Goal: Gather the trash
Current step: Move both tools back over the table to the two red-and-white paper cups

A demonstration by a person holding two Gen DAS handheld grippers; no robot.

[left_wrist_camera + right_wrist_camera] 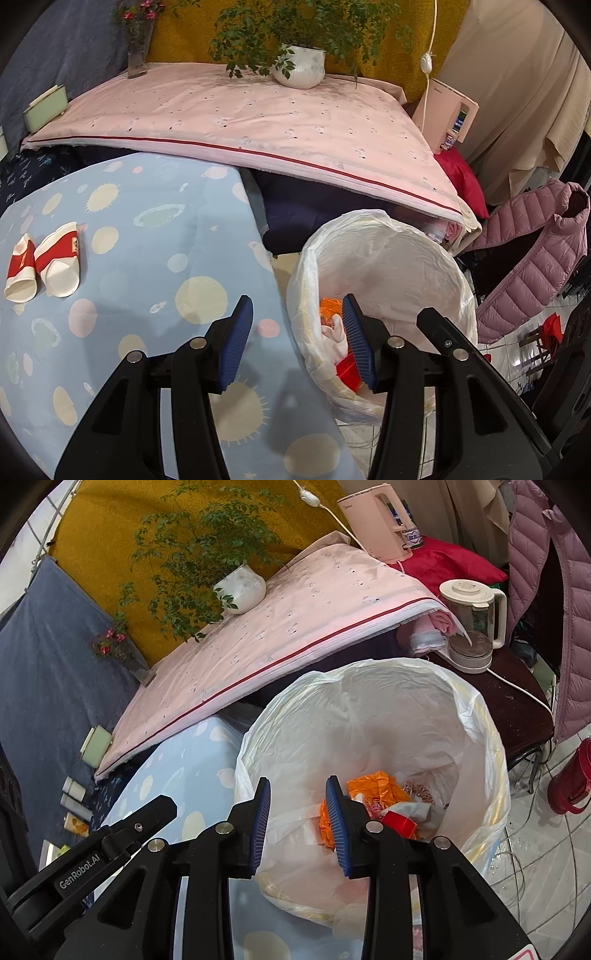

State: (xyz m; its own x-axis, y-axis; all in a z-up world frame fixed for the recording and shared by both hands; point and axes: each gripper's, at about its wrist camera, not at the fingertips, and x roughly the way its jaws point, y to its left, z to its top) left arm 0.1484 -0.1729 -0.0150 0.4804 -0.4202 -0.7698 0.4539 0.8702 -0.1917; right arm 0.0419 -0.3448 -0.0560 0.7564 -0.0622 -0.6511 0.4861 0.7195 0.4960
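A lined trash bin [373, 716] with wrappers [380, 790] in its bottom stands on the floor just right of a cloth-covered table [147, 229], two crushed paper cups [40, 266] lie on that table's left, and a potted plant [299, 64] sits on the raised surface behind.

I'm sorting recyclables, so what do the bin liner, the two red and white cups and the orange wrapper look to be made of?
Bin liner: thin translucent plastic film, crinkled and glossy. Cups: likely coated paper, matte, thin rolled rims, lying on their sides. Orange wrapper: probably plastic film, shiny and creased.
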